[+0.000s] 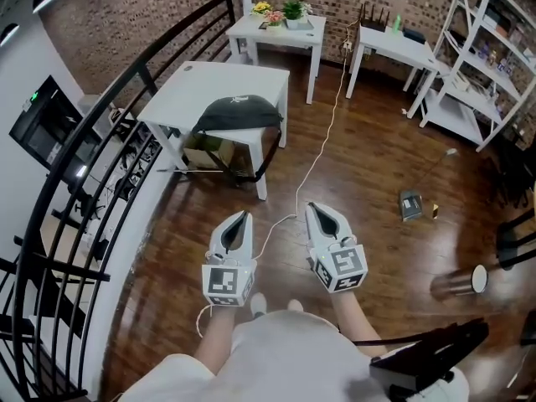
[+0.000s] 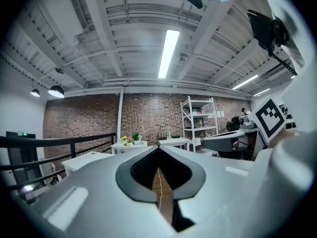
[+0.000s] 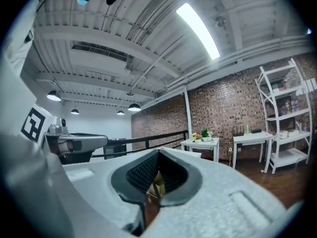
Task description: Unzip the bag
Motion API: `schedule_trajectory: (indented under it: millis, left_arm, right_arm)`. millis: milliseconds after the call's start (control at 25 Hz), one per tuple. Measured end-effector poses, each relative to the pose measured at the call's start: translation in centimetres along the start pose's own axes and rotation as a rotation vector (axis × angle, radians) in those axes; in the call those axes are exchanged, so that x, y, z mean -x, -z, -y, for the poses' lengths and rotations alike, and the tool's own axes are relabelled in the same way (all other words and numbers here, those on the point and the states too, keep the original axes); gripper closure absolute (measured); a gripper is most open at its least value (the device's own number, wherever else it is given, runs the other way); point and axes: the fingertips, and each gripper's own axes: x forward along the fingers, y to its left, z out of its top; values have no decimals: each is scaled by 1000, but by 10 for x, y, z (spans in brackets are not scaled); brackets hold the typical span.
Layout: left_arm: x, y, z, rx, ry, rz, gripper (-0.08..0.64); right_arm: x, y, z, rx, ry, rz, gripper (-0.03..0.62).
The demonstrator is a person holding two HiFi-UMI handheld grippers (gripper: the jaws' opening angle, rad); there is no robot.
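A dark bag (image 1: 239,113) lies on the front edge of a white table (image 1: 201,86), with its strap hanging down over the edge. Both grippers are held side by side over the wooden floor, well short of the table and apart from the bag. My left gripper (image 1: 244,217) is shut with nothing between its jaws. The right gripper (image 1: 312,208) is also shut and empty. In the left gripper view the left gripper (image 2: 158,148) points toward the far brick wall. The right gripper (image 3: 158,152) shows closed tips in the right gripper view; the bag is not visible there.
A black railing (image 1: 109,132) runs along the left. A white cable (image 1: 322,136) trails across the floor between the grippers. A small table with flowers (image 1: 280,25), another white table (image 1: 400,44) and a white shelf (image 1: 473,65) stand at the back. A metal cup (image 1: 456,283) lies at right.
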Motion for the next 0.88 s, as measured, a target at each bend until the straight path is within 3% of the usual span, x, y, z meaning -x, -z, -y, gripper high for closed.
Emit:
schedule_trajectory:
  millis: [880]
  left_arm:
    - [15,-9,-22,-16,-2,25,541]
  right_arm:
    - [-7,-13,-26,29,2,23,600]
